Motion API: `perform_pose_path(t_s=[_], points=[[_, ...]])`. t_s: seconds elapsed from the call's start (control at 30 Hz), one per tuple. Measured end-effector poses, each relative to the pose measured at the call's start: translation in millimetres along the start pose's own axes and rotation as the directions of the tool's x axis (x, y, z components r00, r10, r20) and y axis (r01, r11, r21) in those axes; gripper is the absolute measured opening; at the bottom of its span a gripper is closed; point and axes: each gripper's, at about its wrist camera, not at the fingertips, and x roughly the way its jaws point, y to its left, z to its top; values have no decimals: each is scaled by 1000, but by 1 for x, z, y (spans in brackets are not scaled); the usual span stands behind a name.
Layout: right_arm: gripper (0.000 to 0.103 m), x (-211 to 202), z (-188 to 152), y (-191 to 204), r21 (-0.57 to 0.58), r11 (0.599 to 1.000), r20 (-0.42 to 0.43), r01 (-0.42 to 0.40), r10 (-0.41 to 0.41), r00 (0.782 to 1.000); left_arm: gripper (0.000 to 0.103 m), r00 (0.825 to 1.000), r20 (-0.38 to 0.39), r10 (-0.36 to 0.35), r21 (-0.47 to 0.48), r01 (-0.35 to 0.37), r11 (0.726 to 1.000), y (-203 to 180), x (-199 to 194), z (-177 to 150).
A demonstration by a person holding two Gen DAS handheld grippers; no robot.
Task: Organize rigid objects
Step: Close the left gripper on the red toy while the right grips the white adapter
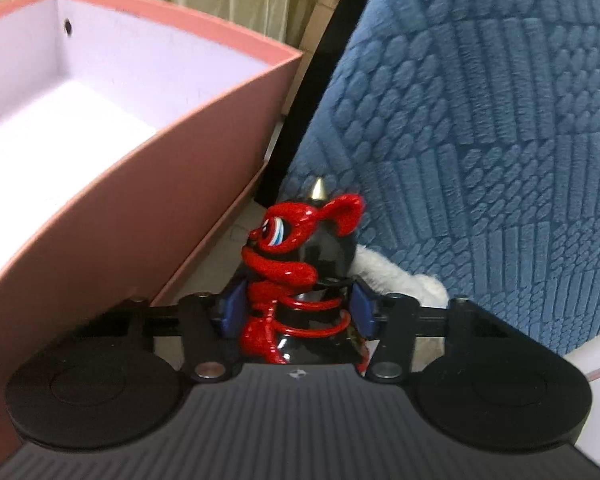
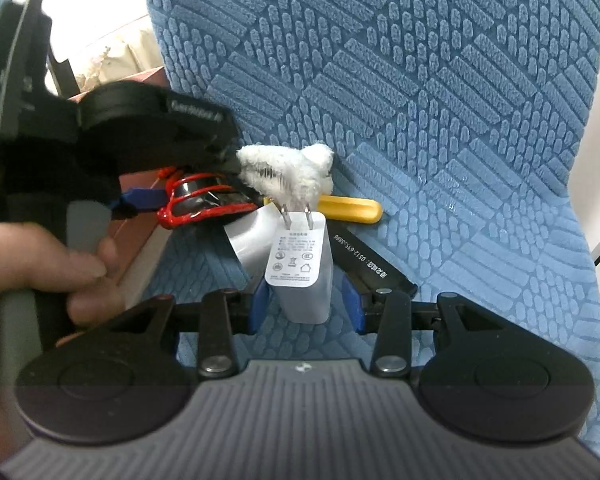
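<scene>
My left gripper [image 1: 296, 312] is shut on a red and black figurine [image 1: 300, 248] with a gold spike, held just right of the pink box [image 1: 180, 160]. The figurine also shows in the right wrist view [image 2: 198, 200], in the left gripper's jaws. My right gripper [image 2: 306, 300] has its blue pads on both sides of a white wall charger [image 2: 300, 264] with prongs pointing away, which rests on the blue chair seat [image 2: 480, 220]. There is a small gap at the right pad.
A white fluffy toy [image 2: 288, 172], a yellow handle [image 2: 352, 208], a black strip with printed digits [image 2: 372, 260] and a silver piece [image 2: 252, 236] lie on the seat. The chair's blue backrest [image 1: 480, 120] rises behind. The pink box has a white inside.
</scene>
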Motion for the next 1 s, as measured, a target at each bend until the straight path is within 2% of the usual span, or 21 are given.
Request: perform_pose_path(t_s=[0.3, 0.5, 0.53, 0.57, 0.67, 0.83, 1.0], points=[[43, 1, 2, 0, -14, 1000, 16, 8, -8, 1000, 56, 998, 4, -58, 45, 58, 997, 11, -8, 0], [43, 2, 4, 0, -37, 999, 30, 18, -17, 999, 56, 997, -2, -83, 58, 83, 995, 8, -37, -8], [42, 3, 3, 1, -43, 999, 26, 19, -18, 999, 56, 996, -3, -91, 60, 91, 994, 9, -42, -10], [35, 4, 3, 1, -43, 999, 24, 18, -17, 1000, 56, 995, -5, -98, 62, 98, 993, 10, -46, -11], [32, 2, 2, 3, -46, 998, 21, 39, -38, 999, 56, 991, -8, -130, 100, 130, 986, 10, -55, -14], [31, -9, -1, 0, 4, 999, 26, 42, -42, 999, 56, 986, -31, -166, 123, 169, 978, 19, -67, -14], [31, -20, -13, 4, 15, 997, 22, 70, -70, 997, 56, 979, -44, -202, 189, 206, 960, 23, -89, -19]])
